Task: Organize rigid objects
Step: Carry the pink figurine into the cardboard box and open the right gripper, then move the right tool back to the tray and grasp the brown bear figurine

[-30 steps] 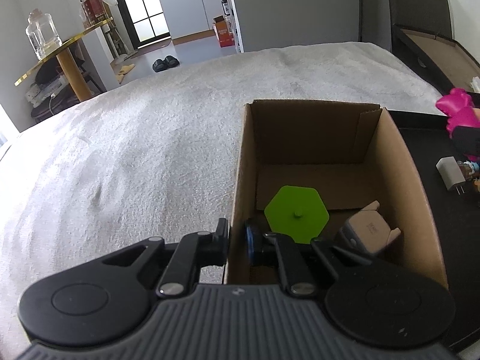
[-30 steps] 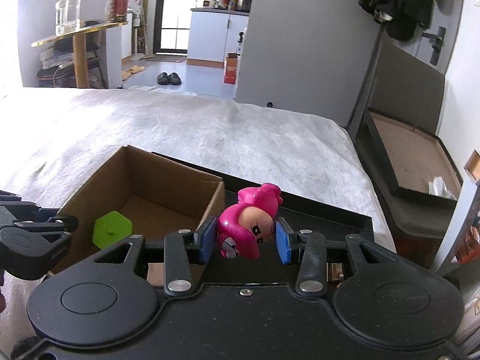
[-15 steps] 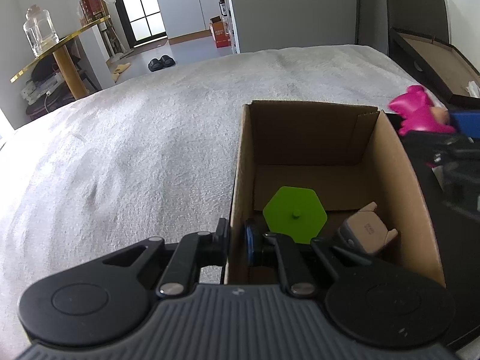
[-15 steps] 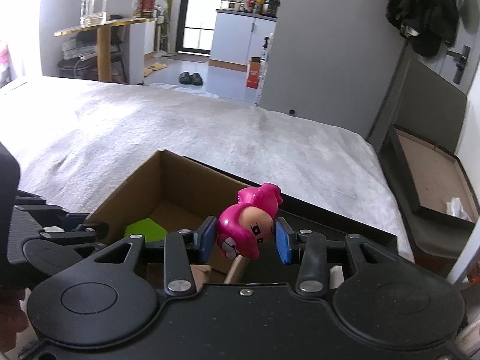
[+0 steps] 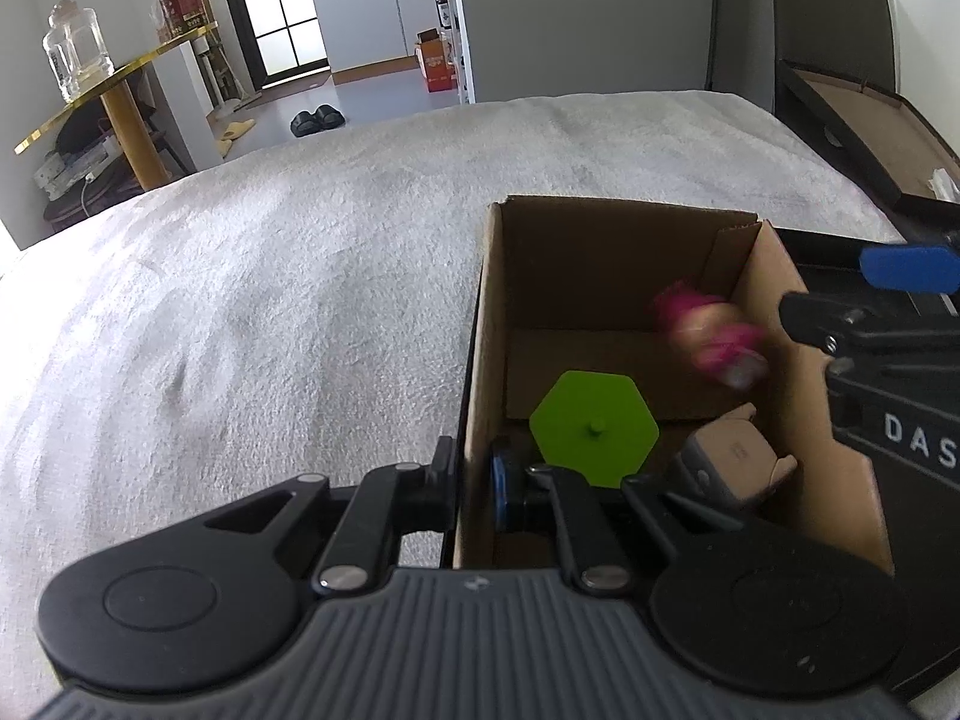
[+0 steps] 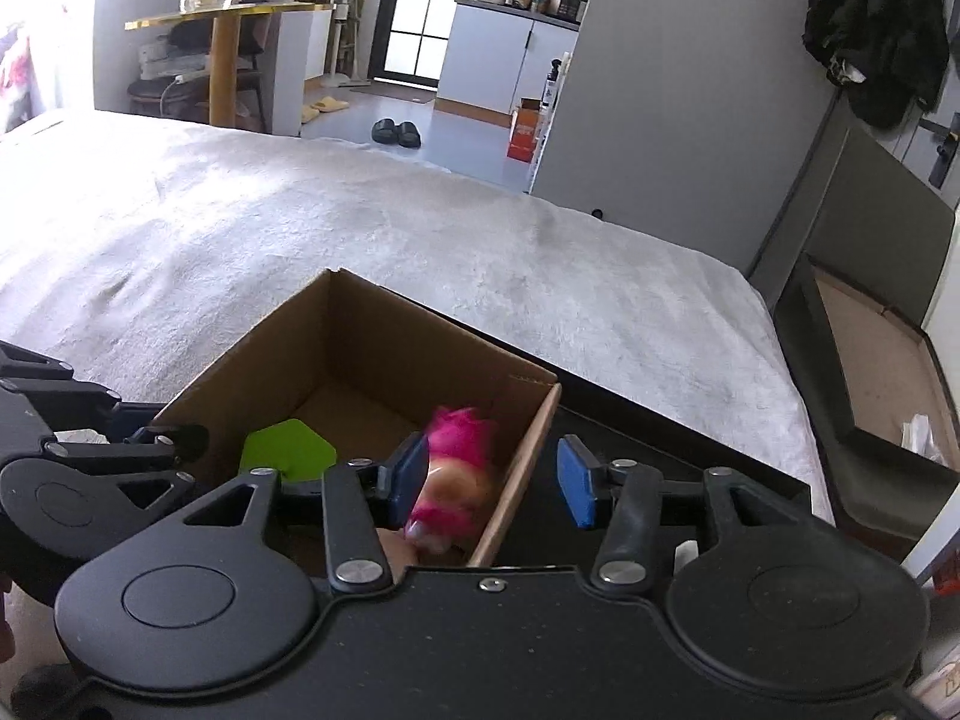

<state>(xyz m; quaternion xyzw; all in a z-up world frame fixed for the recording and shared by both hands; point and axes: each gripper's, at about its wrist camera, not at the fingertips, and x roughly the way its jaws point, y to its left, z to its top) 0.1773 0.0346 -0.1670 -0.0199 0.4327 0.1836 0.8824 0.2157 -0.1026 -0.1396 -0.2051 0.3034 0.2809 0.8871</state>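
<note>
- Jaws, right gripper [image 6: 492, 483]: spread wide, holding nothing; blue pads straddle the right wall of the cardboard box [image 6: 420, 354], one pad over the box interior, the other outside it.
- Jaws, left gripper [image 5: 474, 483]: closed tight on the left wall of the cardboard box [image 5: 606, 276], one finger outside the wall and one inside.
- Pink doll figure [image 6: 453, 480]: inside the box, against its right wall, just beside the right gripper's inner pad and free of both pads; motion-blurred in both views, so its exact pose cannot be told. In the left wrist view the figure [image 5: 711, 330] sits below the box rim near the right wall.
- Green hexagonal piece [image 5: 594, 429]: in the box, toward its left and near side, with a small peg at its centre; also visible from the right wrist [image 6: 288, 459].
- Beige and grey block-shaped object [image 5: 735, 462]: in the box, at its near right corner, just beside the green piece.
- Black tray [image 6: 660, 450]: flat, dark, touching the box on its right side.
- Bed [image 5: 270, 300]: white textured cover, carrying the box and tray.
- Open flat carton [image 6: 870, 360]: on the floor, well to the right of the box, past the bed's edge.
- Black slippers [image 6: 396, 132]: on the floor, far beyond the box.
</note>
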